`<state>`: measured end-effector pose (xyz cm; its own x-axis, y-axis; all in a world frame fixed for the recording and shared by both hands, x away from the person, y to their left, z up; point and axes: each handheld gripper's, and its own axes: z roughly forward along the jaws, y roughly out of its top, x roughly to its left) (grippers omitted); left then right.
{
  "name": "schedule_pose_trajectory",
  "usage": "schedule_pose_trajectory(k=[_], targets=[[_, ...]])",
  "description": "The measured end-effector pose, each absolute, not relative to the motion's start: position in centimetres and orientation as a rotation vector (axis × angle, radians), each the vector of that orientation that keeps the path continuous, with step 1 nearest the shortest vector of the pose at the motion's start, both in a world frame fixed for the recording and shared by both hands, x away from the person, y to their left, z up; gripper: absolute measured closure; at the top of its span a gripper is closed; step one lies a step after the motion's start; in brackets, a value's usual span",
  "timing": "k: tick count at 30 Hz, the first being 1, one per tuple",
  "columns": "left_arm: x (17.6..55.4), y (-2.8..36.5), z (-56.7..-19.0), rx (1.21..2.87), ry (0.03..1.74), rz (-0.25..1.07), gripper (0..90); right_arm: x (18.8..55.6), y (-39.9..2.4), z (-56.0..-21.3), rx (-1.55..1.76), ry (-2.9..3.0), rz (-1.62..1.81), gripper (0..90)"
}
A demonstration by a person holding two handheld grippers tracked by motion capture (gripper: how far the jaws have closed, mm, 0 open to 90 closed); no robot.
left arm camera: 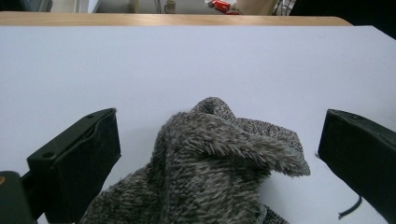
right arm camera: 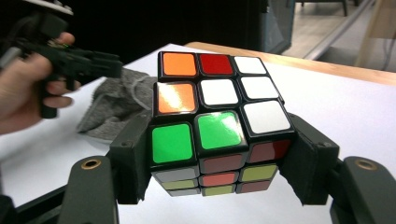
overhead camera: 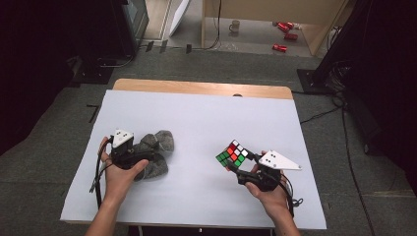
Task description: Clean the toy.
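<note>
Two hand-held grippers work over a white desk (overhead camera: 196,118) with a wooden far edge. From the high view, the whole layout is plain: a grey fuzzy cloth (overhead camera: 155,150) lies crumpled at the desk's left, and a colour cube (overhead camera: 232,154) is held up at the right, well apart from the cloth. The left gripper view adds the cloth's (left arm camera: 210,163) shaggy pile, heaped between two black jaws that stand wide, touching neither side. So the left gripper (overhead camera: 129,153) is fully spread and grips nothing; it sits over the cloth. The right gripper view shows the cube's (right arm camera: 217,116) stickers close up: orange, red, white and green. The right gripper (overhead camera: 243,164) is clamped on the cube, one jaw against each opposite side, lifting it clear of the desk.
</note>
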<state>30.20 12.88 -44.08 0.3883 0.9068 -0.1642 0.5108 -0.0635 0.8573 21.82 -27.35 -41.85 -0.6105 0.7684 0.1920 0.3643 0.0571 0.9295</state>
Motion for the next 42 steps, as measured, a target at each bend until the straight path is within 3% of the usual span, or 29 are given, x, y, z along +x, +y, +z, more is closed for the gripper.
schedule_pose_trajectory(k=[15, 33, 42], targets=[[27.9, 17.9, -44.1, 1.643, 1.331, 0.531, 0.0, 24.3, -27.5, -43.1, 1.244, 1.951, 1.435, 34.4], [25.6, 20.4, -48.4, 1.774, 1.443, 0.567, 0.0, 26.8, -25.8, -45.5, 1.288, 1.998, 1.246, 34.4], [25.3, 21.9, -48.7, 1.756, 1.478, 0.567, 0.0, 27.5, -24.8, -47.1, 1.297, 2.057, 1.131, 34.3]])
